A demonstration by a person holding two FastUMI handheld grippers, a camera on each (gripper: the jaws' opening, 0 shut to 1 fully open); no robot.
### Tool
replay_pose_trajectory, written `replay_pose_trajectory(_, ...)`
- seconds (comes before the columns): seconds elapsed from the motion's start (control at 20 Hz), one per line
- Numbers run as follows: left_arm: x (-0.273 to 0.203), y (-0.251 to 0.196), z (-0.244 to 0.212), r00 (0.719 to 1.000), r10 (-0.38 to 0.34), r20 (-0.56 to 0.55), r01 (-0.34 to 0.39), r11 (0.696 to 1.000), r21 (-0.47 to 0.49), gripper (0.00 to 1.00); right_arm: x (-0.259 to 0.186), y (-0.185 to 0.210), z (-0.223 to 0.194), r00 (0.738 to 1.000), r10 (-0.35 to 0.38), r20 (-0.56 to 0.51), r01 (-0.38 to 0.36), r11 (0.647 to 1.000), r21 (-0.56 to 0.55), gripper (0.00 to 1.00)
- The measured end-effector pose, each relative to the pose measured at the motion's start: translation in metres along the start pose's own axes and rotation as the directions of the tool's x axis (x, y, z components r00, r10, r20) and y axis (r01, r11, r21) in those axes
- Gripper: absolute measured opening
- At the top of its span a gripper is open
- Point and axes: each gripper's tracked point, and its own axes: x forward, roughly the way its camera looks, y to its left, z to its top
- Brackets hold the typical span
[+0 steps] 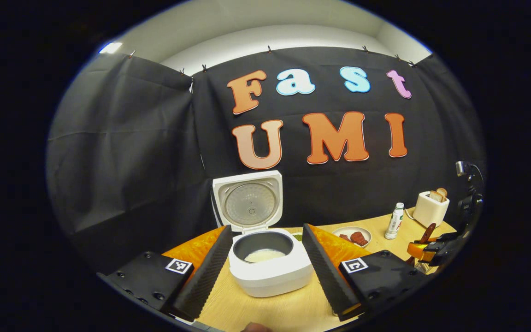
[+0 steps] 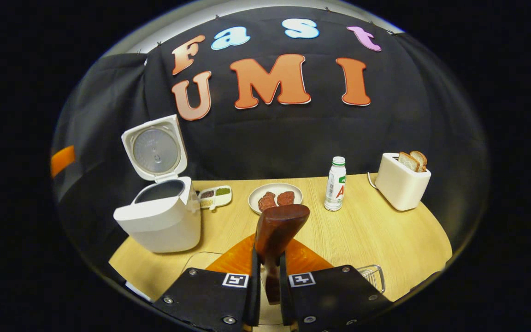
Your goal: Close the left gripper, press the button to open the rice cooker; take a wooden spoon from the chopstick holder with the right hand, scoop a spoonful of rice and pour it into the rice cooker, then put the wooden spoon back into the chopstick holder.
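Currently the rice cooker (image 1: 270,267) sits near the left front part of the wooden table (image 2: 367,235), lid (image 1: 248,201) hinged up and standing roughly vertical against the black backdrop. Open tabletop lies between the cooker and the plate (image 2: 275,197); in the right gripper view the table's front edge curves close below the cooker base.

Left gripper (image 1: 265,272): jaws spread wide, nothing between them. In the left gripper view the cooker body shows in the gap between the fingers, beyond the tips, not touching. Inner pot (image 1: 262,246) is dark, with a pale layer of rice (image 1: 264,255) at the bottom.

Right gripper (image 2: 268,276): clenched on the wooden spoon (image 2: 277,230), both fingers pressing the handle, bowl end pointing up and forward. Spoon is dark reddish-brown and glossy; its back faces the camera, so I can't tell whether it carries rice. It is held well right of the cooker, in line with the plate in that view. A wire rim (image 2: 372,275) pokes out beside the right finger, probably the chopstick holder.

Back row, left to right in the right gripper view: small divided tray (image 2: 215,196) just beside the cooker, plate with brown pieces, bottle (image 2: 335,184), toaster (image 2: 401,182) with bread slices sticking out. All well apart from the spoon.
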Motion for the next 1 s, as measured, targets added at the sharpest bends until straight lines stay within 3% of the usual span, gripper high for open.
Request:
replay_pose_trajectory(0.35,0.003,0.021,-0.01,1.0,0.002,-0.021,-0.002,1.0,0.01,1.0,0.009,-0.003,-0.04,0.99,-0.139,0.003,0.137,0.972,-0.188,0.17)
replay_pose_trajectory(0.6,0.01,0.023,-0.023,0.998,-0.031,-0.054,0.032,0.999,0.024,1.0,0.002,-0.004,-0.052,0.979,-0.203,0.028,0.204,0.954,-0.22,0.16)
replay_pose_trajectory(0.8,0.016,0.02,-0.03,0.996,-0.054,-0.071,0.056,0.998,0.022,1.0,-0.008,0.0,-0.065,0.976,-0.219,0.014,0.217,0.954,-0.207,0.16)
replay_pose_trajectory(1.0,0.02,0.018,-0.04,0.993,-0.073,-0.096,0.074,0.997,0.005,1.0,-0.016,0.018,-0.09,0.981,-0.19,-0.032,0.176,0.949,-0.261,0.13)
